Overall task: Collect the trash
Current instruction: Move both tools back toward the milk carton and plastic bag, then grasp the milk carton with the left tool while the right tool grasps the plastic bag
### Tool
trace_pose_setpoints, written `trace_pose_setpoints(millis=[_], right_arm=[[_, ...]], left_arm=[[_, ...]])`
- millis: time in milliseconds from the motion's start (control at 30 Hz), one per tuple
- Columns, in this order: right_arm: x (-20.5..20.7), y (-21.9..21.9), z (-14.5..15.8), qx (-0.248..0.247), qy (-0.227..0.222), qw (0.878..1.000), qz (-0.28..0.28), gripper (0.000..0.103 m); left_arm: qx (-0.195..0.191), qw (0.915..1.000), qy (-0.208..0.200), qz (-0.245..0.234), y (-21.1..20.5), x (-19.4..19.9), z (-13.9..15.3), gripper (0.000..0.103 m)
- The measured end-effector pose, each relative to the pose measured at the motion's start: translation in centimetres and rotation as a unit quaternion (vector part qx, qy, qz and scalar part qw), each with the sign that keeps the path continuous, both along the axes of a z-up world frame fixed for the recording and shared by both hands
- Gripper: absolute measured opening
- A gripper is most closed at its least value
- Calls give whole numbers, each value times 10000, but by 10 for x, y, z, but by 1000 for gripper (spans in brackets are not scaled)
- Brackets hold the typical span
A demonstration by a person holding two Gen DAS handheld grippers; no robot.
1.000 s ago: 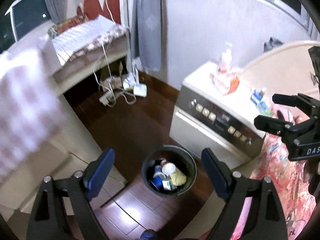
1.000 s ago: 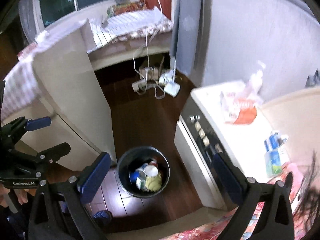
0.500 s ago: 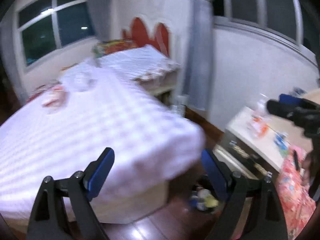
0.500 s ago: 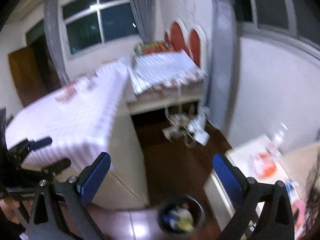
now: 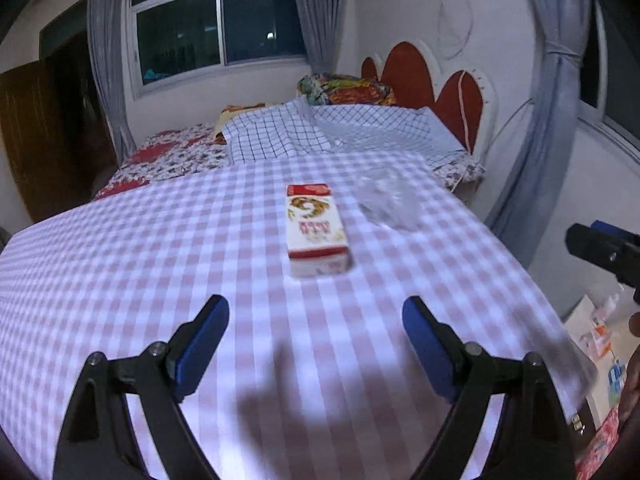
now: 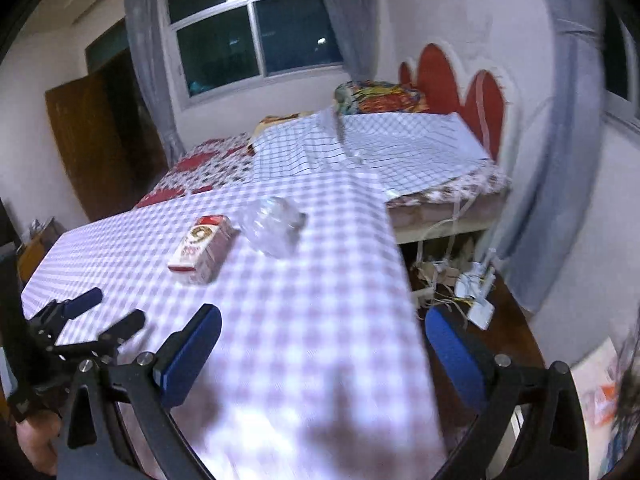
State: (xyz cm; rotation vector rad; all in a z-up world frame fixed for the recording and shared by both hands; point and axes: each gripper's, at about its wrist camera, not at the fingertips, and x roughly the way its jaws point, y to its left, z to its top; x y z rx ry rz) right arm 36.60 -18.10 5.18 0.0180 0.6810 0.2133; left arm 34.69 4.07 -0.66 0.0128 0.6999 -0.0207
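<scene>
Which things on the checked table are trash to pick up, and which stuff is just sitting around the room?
Likely trash to collect:
- red-and-white carton
- crumpled clear plastic

Just lying about:
- checked tablecloth
- grid-pattern sheet
- colourful pillow
- cables on the floor

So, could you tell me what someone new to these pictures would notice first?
Probably the red and white carton, lying flat near the middle of the pink checked tablecloth, with a crumpled clear plastic wrapper just to its right. Next, the two open grippers, left gripper and right gripper, both empty above the near part of the cloth. Behind stands a bed with a red scalloped headboard.
</scene>
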Motion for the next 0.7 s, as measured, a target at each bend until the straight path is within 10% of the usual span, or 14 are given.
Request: trace_pose_setpoints(millis=[300, 433, 700], right_arm=[[95, 13, -34, -175, 597, 9979, 175, 95], [115, 24, -43, -223, 743, 9962, 397, 94], [150, 65, -59, -333, 819, 9938, 674, 94]], left_arm=[[42, 9975, 697, -50, 1, 93, -23, 83], [-55, 9956, 927, -80, 6, 112, -27, 54], [156, 9972, 735, -1, 36, 116, -18, 53]])
